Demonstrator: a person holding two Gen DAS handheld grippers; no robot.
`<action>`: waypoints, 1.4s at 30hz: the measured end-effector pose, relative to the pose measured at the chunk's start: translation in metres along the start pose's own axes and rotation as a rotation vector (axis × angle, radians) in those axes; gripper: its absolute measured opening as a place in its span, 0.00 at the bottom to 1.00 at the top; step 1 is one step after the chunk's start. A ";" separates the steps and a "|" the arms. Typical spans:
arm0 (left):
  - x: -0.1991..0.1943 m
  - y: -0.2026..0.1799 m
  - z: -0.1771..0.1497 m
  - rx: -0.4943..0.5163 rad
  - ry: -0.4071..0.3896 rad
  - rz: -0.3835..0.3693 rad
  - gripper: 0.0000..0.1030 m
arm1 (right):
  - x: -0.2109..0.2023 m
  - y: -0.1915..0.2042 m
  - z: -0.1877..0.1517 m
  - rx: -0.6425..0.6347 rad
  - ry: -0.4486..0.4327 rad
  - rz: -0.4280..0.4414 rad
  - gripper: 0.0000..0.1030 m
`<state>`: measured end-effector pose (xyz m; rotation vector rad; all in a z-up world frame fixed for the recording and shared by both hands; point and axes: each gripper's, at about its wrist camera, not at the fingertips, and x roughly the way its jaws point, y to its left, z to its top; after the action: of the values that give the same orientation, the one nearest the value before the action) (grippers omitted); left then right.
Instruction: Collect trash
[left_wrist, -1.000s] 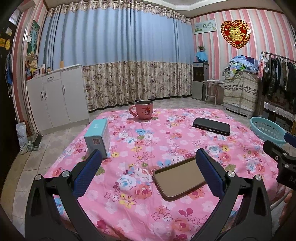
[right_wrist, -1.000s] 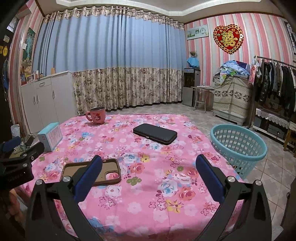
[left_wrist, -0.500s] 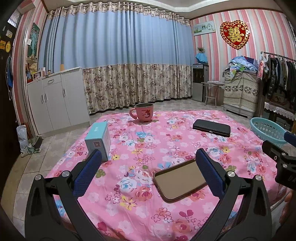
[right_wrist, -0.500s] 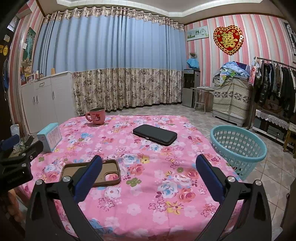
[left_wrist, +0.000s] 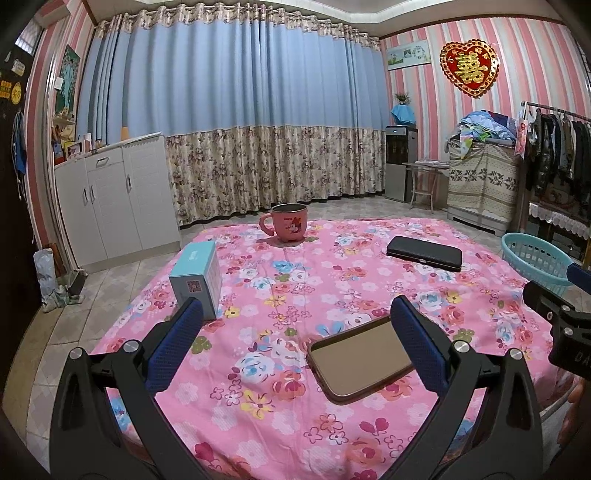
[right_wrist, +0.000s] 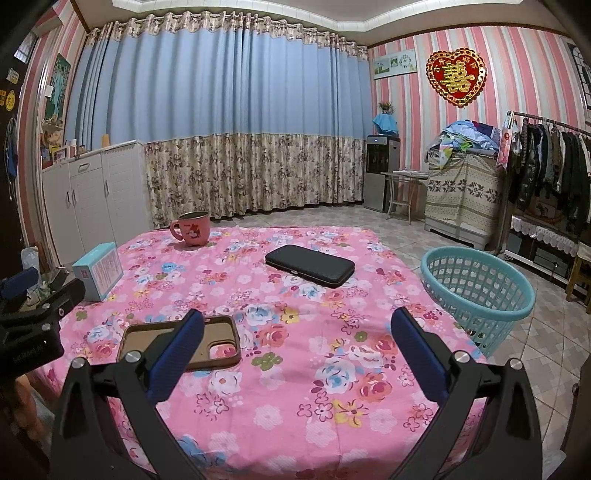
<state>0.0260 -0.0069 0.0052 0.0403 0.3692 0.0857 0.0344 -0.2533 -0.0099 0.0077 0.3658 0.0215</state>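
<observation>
A table with a pink floral cloth (left_wrist: 295, 288) carries a brown phone case (left_wrist: 360, 360) near the front, a light blue box (left_wrist: 197, 278) at the left, a pink mug (left_wrist: 288, 221) at the back and a black case (left_wrist: 424, 253) at the right. A teal basket (right_wrist: 478, 291) stands on the floor right of the table. My left gripper (left_wrist: 295, 343) is open and empty above the front edge, the phone case by its right finger. My right gripper (right_wrist: 295, 347) is open and empty, the phone case (right_wrist: 177, 341) behind its left finger.
White cabinets (left_wrist: 114, 199) stand at the left wall and blue curtains (left_wrist: 236, 122) hang behind. A clothes rack (right_wrist: 546, 170) and a covered chest (right_wrist: 465, 192) are at the right. The floor around the table is tiled.
Both grippers have drawn slightly back and lowered a little; the table objects have stayed where they were. Both remain open.
</observation>
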 end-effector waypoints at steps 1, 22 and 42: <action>0.000 0.000 0.000 0.001 -0.001 0.001 0.95 | 0.000 0.000 0.000 0.000 0.000 0.000 0.96; 0.001 0.000 -0.001 0.000 -0.001 0.002 0.95 | 0.002 0.001 -0.002 -0.001 -0.002 0.001 0.96; 0.002 0.000 -0.001 0.001 -0.003 0.003 0.95 | 0.003 0.003 -0.004 -0.006 -0.002 0.004 0.96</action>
<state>0.0275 -0.0064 0.0038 0.0418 0.3660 0.0885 0.0359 -0.2505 -0.0149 0.0022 0.3640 0.0263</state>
